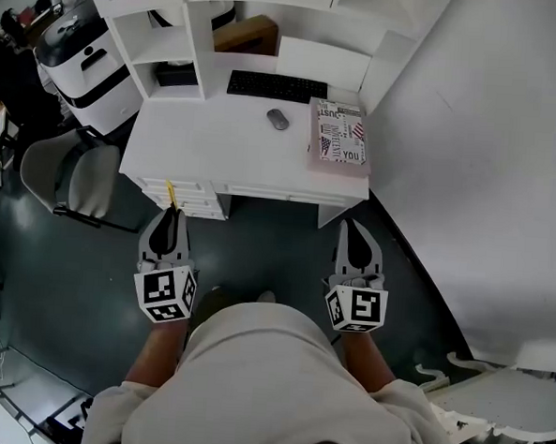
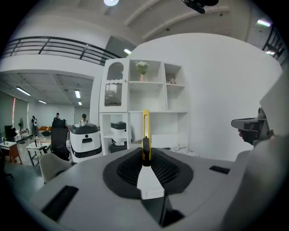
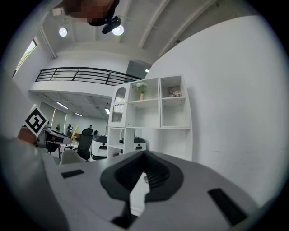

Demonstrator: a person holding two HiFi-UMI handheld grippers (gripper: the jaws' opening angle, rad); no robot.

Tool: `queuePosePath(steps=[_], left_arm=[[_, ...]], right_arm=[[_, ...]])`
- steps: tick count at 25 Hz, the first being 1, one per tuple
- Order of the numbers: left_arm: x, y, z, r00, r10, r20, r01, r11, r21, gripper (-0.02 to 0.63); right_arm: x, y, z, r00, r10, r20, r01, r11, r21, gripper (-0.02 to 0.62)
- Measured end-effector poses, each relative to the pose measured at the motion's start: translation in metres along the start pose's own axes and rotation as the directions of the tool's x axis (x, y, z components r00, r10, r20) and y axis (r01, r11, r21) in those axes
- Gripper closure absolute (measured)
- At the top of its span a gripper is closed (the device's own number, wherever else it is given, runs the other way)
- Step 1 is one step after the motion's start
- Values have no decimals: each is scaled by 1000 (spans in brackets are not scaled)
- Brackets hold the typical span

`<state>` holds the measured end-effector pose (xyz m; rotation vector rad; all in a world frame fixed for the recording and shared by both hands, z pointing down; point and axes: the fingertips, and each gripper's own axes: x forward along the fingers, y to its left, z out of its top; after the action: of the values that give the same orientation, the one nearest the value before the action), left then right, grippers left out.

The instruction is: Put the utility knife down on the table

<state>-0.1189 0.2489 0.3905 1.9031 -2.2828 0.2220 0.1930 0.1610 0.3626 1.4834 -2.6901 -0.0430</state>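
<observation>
Faces a white worktop (image 1: 216,152) backed by shelves (image 1: 167,41), from a stand on dark floor (image 1: 257,253) short of its front edge. Has a grey chair (image 1: 69,180) off to the left. Finds a patterned book (image 1: 339,134) at the worktop's right end and a black keyboard (image 1: 277,86) at the back, with bare white surface across the left and middle.

Holds the left hand-held gripper (image 1: 170,217) and the right hand-held gripper (image 1: 354,232) low over the floor, well apart. Shows the right jaws pressed together on nothing. Notes a small mouse (image 1: 278,119) between keyboard and book.

Pinches a yellow utility knife (image 2: 145,128) in the left jaws by its lower end, the body sticking out past the jaw tips toward the drawers (image 1: 200,195), not yet over the worktop.

Probably handles as a light, rigid tool: slim hard shell, likely slick against the pads, so apt to pivot if nudged. Cannot tell whether the blade is out. Calls for a reach over the bare left part, a descent until the body lies flat, then a gentle release. Better gripped at mid-body than at either end.
</observation>
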Motion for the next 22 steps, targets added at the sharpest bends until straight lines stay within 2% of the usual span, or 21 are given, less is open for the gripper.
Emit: queuePosePath(steps=[11, 22], left_arm=[[27, -6, -3, 1000, 19, -14, -19, 1000, -5, 546], [123, 8, -4, 998, -48, -28, 48, 999, -23, 546]], right_arm=[[31, -13, -15, 999, 38, -25, -38, 999, 8, 592], [99, -30, -15, 998, -25, -53, 24, 999, -26, 592]])
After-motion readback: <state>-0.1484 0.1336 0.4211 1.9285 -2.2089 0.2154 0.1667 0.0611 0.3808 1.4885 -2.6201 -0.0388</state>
